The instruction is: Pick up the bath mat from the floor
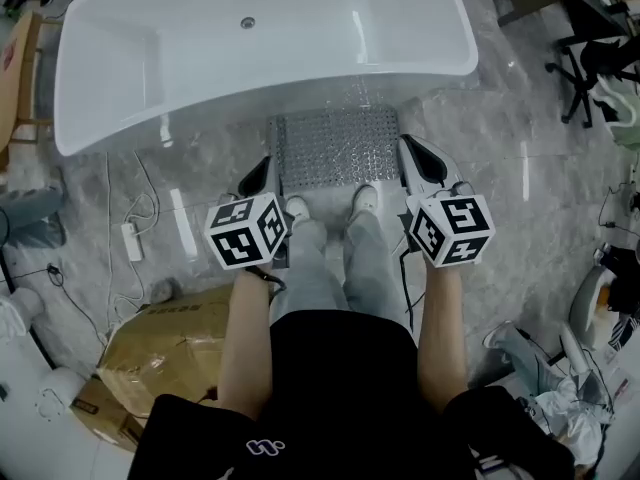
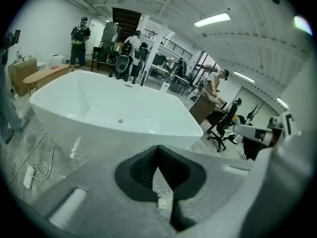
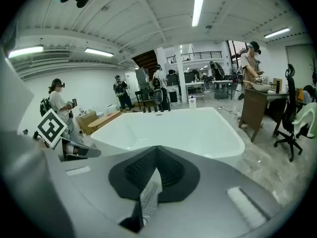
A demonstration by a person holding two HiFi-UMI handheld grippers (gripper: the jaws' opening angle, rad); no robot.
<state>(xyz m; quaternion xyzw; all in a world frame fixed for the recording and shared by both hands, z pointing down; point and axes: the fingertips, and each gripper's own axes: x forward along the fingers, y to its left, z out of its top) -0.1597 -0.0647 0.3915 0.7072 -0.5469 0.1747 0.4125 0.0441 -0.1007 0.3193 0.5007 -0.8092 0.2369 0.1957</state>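
– Bath mat [image 1: 335, 148] first: where does it lie?
– Flat on the grey marbled floor [image 1: 480, 168], a grey, studded rectangle with its far edge right against the white bathtub [image 1: 200, 38]. The person's 2 shoes [image 1: 297, 208] stand at its near edge.
– And the 2 grippers?
– 1 on each side of the mat. The left gripper [image 1: 266, 164] hangs just off the mat's near left corner, the right gripper [image 1: 406, 144] along its right edge. Both point forward and down. From above I cannot tell whether either tip touches the mat.
– How do the jaws stand?
– Pressed together on both, with nothing clamped between the pads. Each gripper's own view shows the 2 dark pads meeting in a line, and only a sliver of the studded mat in the gap behind them.
– So the mat is not lifted?
– No, it lies spread out on the floor.
– Anything else close by?
– A cardboard box [image 1: 170, 353] at the person's left, well apart from the mat.
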